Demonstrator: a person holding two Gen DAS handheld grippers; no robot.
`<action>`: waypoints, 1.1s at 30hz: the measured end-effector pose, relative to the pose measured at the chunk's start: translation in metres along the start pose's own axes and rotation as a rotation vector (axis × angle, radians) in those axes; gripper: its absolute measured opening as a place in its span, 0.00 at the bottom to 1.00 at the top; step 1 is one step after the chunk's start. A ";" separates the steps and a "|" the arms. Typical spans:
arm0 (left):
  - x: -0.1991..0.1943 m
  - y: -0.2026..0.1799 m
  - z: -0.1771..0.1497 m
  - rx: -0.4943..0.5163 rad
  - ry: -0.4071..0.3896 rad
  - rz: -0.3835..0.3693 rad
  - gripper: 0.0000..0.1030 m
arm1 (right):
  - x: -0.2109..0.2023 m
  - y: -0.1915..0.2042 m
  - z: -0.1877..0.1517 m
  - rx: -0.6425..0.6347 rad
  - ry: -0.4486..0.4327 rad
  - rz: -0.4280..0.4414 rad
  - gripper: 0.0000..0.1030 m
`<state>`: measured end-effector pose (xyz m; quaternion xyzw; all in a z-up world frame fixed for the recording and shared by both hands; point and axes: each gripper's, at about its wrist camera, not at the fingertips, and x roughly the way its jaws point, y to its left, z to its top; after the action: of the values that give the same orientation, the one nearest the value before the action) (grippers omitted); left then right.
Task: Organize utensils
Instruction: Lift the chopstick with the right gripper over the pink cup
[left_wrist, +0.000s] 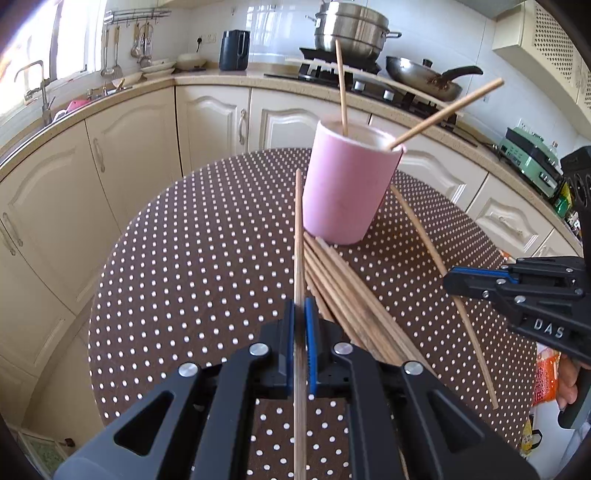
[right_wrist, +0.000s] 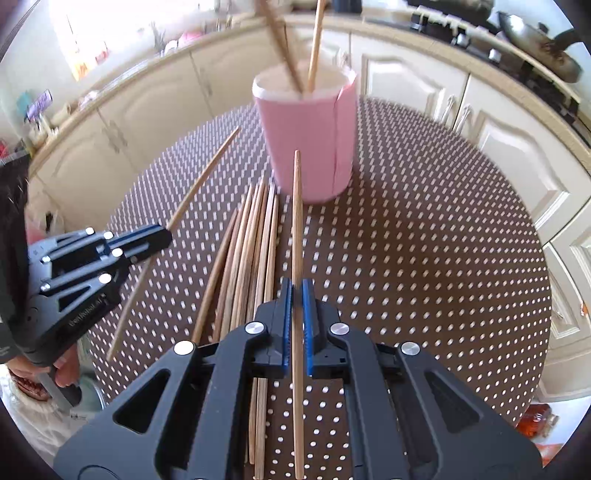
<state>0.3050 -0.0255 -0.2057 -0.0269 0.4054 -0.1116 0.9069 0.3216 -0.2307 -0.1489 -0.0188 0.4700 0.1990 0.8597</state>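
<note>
Fingers both pinch chopsticks; wok sharp left view only

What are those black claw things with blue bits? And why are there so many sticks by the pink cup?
They are grabbing tools, one in each of a person's hands, each with its own camera. One picture looks along the left gripper, the other along the right gripper. Each has its jaws shut on one chopstick: the left chopstick, the right chopstick. More chopsticks lie in a pile on the dotted table. A few already stand in the pink cup.
</note>
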 end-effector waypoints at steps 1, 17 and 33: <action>-0.002 0.001 0.002 -0.006 -0.011 -0.007 0.06 | -0.006 -0.003 0.000 0.009 -0.022 0.009 0.06; -0.028 0.014 0.047 -0.113 -0.286 -0.131 0.06 | -0.066 -0.039 0.031 0.128 -0.312 0.086 0.06; -0.032 -0.020 0.122 -0.044 -0.581 -0.186 0.06 | -0.077 -0.067 0.092 0.182 -0.626 0.108 0.06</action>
<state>0.3710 -0.0424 -0.0980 -0.1142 0.1275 -0.1728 0.9700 0.3824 -0.2971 -0.0453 0.1450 0.1992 0.1974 0.9489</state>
